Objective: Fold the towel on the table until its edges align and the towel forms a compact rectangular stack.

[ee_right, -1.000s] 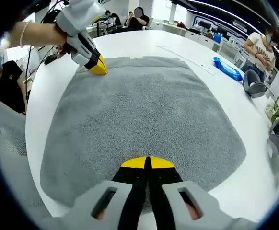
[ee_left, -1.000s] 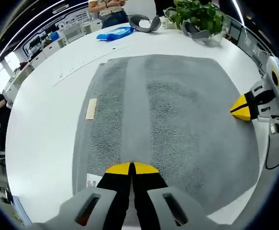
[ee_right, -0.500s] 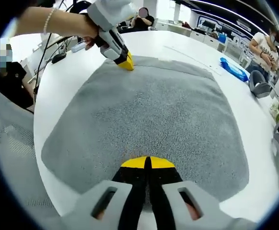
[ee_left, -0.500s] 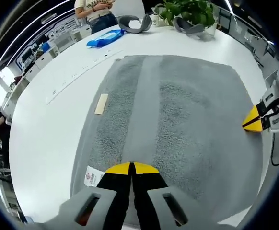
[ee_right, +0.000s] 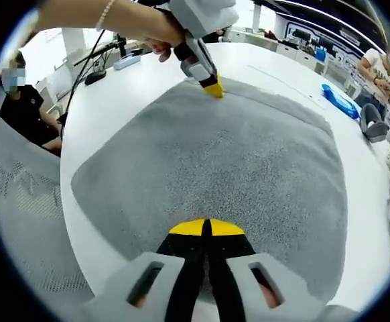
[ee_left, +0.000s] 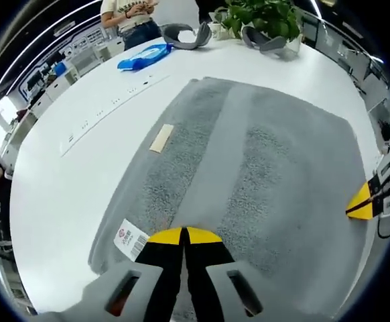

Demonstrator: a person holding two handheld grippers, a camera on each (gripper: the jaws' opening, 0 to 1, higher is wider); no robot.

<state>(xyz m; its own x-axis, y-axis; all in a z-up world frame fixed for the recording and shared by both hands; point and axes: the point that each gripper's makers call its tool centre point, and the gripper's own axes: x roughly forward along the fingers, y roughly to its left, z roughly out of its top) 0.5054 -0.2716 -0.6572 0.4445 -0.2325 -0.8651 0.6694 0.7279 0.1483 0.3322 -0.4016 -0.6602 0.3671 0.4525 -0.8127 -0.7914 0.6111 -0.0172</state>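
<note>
A grey towel (ee_left: 248,168) lies spread flat on the white table (ee_left: 68,174), with a smooth band down its length, a beige tag (ee_left: 161,138) and a white label (ee_left: 129,238) at its near corner. My left gripper (ee_left: 183,235) is shut on the towel's near edge. It appears in the right gripper view as a yellow-tipped left gripper (ee_right: 213,87), held by a hand (ee_right: 156,30), at the towel's (ee_right: 235,154) far edge. My right gripper (ee_right: 205,228) is shut on the opposite edge; its yellow tip, the right gripper (ee_left: 360,203), sits at the towel's right side.
A blue packet (ee_left: 143,56), two grey curved cushions (ee_left: 185,33) and a potted plant (ee_left: 262,17) stand at the table's far end. A person (ee_left: 131,10) stands behind them. A mesh chair back (ee_right: 21,221) and a seated person (ee_right: 24,111) are beside the table edge.
The towel has swung round on the table with both grippers holding it. The left gripper slid right across the right gripper view; the right gripper dropped lower in the left gripper view.
</note>
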